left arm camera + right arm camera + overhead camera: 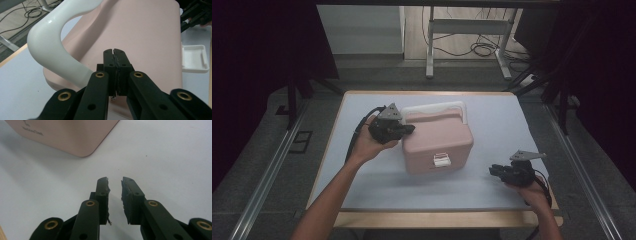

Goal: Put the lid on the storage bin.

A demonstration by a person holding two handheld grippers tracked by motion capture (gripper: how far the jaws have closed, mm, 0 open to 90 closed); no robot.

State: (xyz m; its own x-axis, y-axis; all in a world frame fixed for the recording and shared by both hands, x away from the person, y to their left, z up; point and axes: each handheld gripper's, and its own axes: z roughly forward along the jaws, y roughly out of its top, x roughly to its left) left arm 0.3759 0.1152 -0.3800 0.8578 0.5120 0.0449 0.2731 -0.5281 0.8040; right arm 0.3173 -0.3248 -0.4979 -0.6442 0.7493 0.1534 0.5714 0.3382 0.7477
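Black jaws; brass rivets; grey plates

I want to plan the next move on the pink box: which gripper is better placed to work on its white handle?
Probably the left gripper. It is at the pink box, jaws shut, close beside the white handle. The right gripper rests apart from the box on the table, jaws slightly apart and empty.

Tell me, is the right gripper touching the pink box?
Apart. In the right gripper view, bare table lies between the right gripper and the pink box; the high view shows that gap too.
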